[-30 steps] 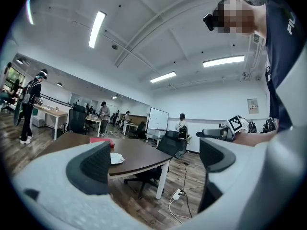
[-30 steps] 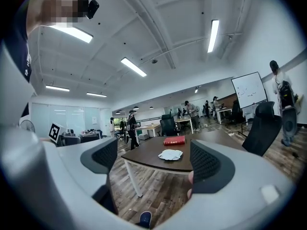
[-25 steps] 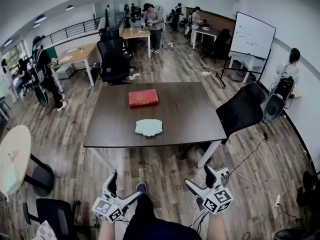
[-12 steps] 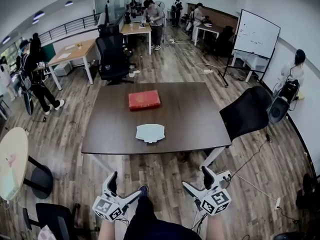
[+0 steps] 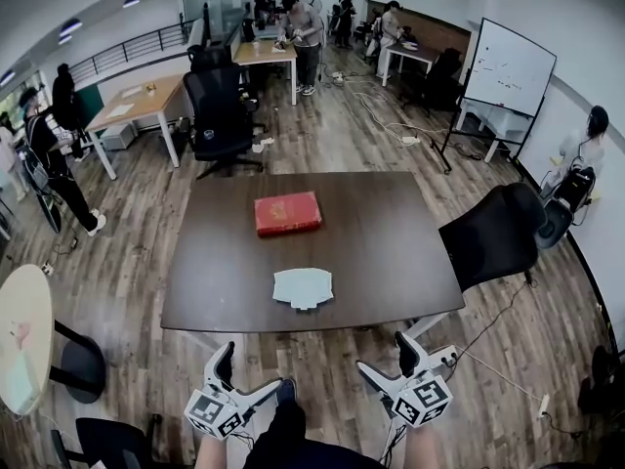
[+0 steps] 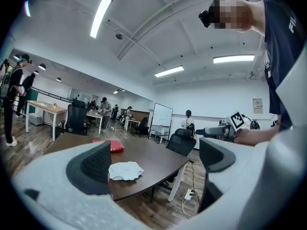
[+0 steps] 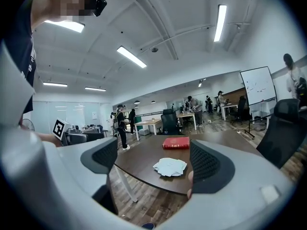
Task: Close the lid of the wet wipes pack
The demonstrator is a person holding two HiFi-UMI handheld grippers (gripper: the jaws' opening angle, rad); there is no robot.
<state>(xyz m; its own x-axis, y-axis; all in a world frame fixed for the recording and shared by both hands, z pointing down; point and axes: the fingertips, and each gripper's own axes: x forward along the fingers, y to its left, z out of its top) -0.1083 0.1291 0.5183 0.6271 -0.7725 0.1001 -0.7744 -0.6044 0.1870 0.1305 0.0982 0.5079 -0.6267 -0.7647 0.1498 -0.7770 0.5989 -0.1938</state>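
A pale, crumpled-looking wet wipes pack [image 5: 303, 287] lies near the front edge of a dark brown table [image 5: 391, 252]; I cannot tell how its lid stands. It also shows as the pack [image 6: 123, 169] in the left gripper view and the pack [image 7: 170, 166] in the right gripper view. My left gripper [image 5: 242, 377] and right gripper [image 5: 393, 359] are both open and hold nothing. They hang low in front of the table, well short of the pack.
A red book [image 5: 287, 213] lies farther back on the table. A black office chair [image 5: 493, 234] stands at the table's right side. Cables and a power strip [image 5: 444, 353] lie on the wood floor. More desks, chairs, a whiteboard [image 5: 509, 69] and several people fill the room behind.
The table and pack have come closer and lower in the head view as the person walks toward them. Both grippers stay open in front of the body.
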